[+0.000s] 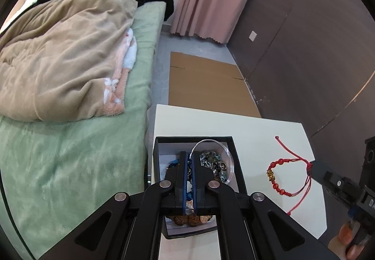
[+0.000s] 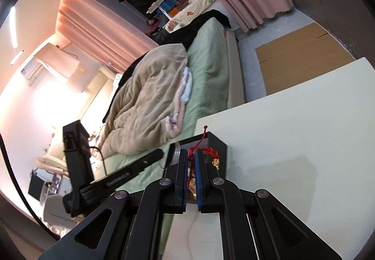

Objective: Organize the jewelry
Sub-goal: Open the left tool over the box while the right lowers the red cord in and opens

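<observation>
A black jewelry box (image 1: 236, 161) stands on the white table (image 1: 257, 128). It holds a clear round case of beads (image 1: 216, 162), blue pieces and brown beads. My left gripper (image 1: 189, 156) hangs over the box with its jaws nearly closed; nothing shows clearly between them. My right gripper (image 2: 192, 154) is shut on the cord of a red bead bracelet (image 2: 211, 151) with a gold charm, held beside the box's wall (image 2: 218, 142). In the left wrist view the bracelet (image 1: 283, 172) hangs from the right gripper's fingertips (image 1: 313, 163) above the table.
A bed with a green sheet (image 1: 70, 161) and a beige blanket (image 1: 65, 53) lies left of the table. Flat cardboard (image 1: 206, 81) lies on the floor beyond the table. A dark wall (image 1: 304, 48) runs along the right.
</observation>
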The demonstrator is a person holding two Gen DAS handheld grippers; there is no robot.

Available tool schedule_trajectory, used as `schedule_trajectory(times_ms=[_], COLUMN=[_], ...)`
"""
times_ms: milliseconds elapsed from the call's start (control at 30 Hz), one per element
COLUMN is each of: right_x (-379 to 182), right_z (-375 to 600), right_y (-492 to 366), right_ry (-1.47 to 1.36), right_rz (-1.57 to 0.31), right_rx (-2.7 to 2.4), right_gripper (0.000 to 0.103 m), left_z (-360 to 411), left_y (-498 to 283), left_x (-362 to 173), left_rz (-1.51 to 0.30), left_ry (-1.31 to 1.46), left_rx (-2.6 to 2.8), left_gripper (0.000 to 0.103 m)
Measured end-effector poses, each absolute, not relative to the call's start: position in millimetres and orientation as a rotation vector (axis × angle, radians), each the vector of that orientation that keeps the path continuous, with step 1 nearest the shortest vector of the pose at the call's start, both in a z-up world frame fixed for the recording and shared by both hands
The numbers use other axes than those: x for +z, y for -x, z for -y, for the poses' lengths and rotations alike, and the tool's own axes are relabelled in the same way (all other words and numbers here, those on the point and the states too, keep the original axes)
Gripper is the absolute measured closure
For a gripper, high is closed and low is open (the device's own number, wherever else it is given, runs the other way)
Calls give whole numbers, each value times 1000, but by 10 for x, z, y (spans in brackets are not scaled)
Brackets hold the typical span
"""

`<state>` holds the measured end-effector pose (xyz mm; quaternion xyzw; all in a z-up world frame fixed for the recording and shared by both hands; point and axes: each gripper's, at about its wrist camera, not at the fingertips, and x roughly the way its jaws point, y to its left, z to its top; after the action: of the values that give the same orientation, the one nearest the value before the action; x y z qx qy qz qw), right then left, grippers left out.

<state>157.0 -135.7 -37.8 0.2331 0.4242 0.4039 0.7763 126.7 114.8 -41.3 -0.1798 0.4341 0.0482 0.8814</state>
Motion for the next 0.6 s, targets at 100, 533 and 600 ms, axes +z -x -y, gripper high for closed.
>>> schedule_trajectory(times_ms=[100, 533, 600], right_x=[-365, -348, -344], right_z=[1271, 888, 817], right_y=[-1558, -1580, -1600], right_ry=[-509, -490, -476], right_rz=[-913, -905, -898], right_rx=[902, 960, 955], right_gripper=[96, 95, 95], left_z=[-1234, -1457, -1481], left_y=[-1293, -1092, -1094], left_x=[-438, -175, -170], left_rz=[-927, -806, -802], left_ry=[424, 467, 467], left_rx=[97, 126, 124], left_gripper=[97, 20, 20])
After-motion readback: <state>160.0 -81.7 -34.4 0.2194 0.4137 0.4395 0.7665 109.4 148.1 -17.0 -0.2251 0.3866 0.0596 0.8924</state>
